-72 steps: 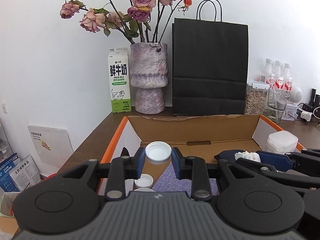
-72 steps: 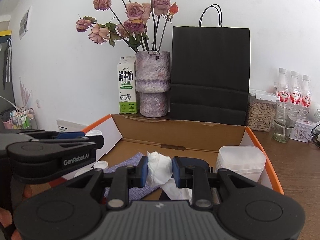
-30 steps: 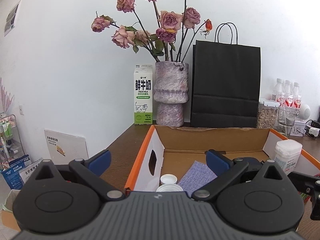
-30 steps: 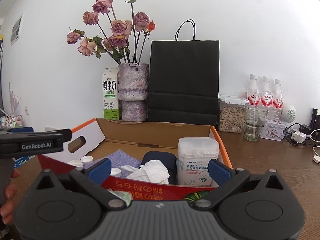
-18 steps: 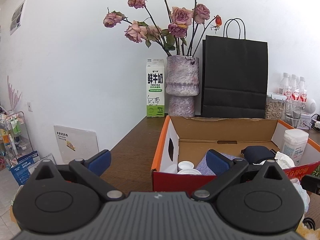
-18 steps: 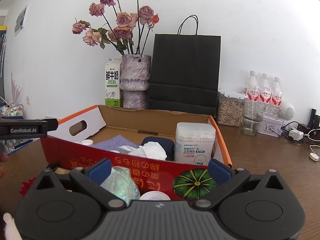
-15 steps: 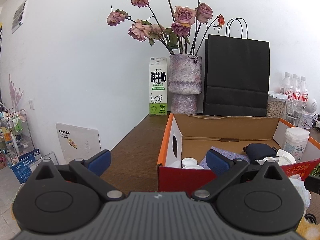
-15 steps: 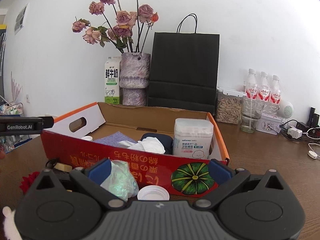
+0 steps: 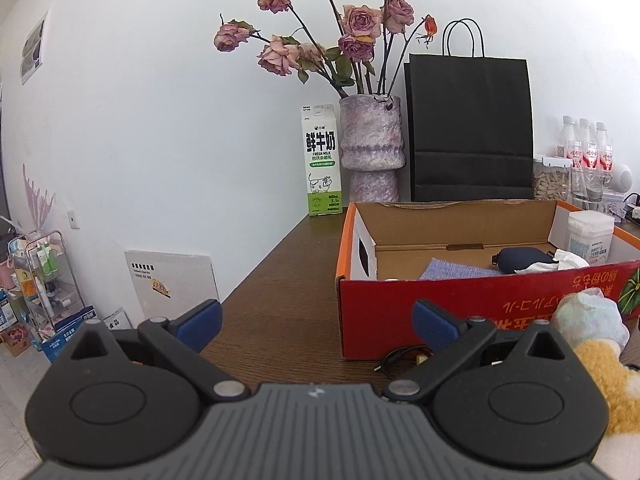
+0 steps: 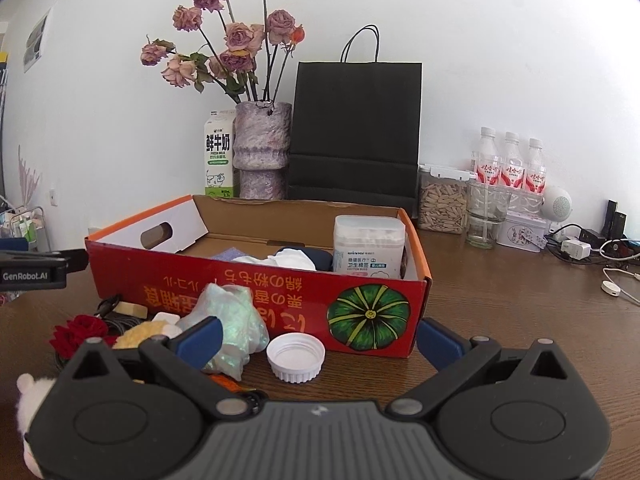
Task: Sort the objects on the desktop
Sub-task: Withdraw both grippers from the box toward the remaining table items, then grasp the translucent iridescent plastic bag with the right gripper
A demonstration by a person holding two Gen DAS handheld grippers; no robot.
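Left wrist view: left hand-held gripper spread wide, empty, over counter. Red cardboard box ahead-right, long axis left-right — holds blue cloth, dark pouch, tissue. Milk carton reads "FRESH MILK".

Right wrist view: right hand-held gripper wide, empty. White cap lies open side up before box; cotton-swab tub in box's right corner.

Legible text, both views
Milk carton: "鲜牛奶 FRESH MILK". Left gripper body: "GenRobot.AI". Cotton swab tub: "winner", "卫生棉签". Red box lettering upside down.
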